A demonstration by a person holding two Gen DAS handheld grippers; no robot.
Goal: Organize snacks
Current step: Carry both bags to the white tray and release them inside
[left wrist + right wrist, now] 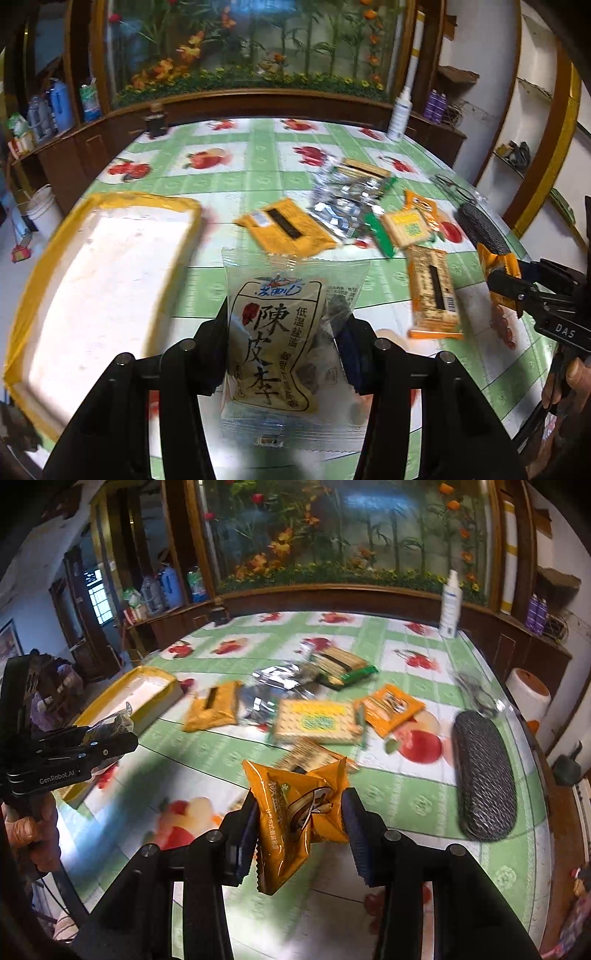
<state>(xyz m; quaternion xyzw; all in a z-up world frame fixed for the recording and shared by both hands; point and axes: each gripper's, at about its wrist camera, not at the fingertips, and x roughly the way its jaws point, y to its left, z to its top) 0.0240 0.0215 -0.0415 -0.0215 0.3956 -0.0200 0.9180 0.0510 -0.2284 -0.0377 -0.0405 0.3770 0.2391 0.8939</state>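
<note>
My left gripper (286, 321) is shut on a clear plum snack packet (280, 332) with black Chinese lettering, held above the table's near edge. From the right wrist view that gripper (122, 738) shows at the left, with the clear packet (118, 720) sticking out of it. My right gripper (301, 805) is shut on a crumpled orange snack packet (291, 812), lifted off the tablecloth. A white tray with a yellow rim (110, 258) lies to the left. Several loose snacks remain mid-table: a yellow packet (284, 229), silver packets (343, 199), a cracker pack (317, 720).
A black glasses case (484, 775) and a pair of glasses (476, 690) lie at the table's right side. A white spray bottle (450, 605) and a dark jar (157, 120) stand at the far edge. A person's hand (26, 830) holds the left gripper.
</note>
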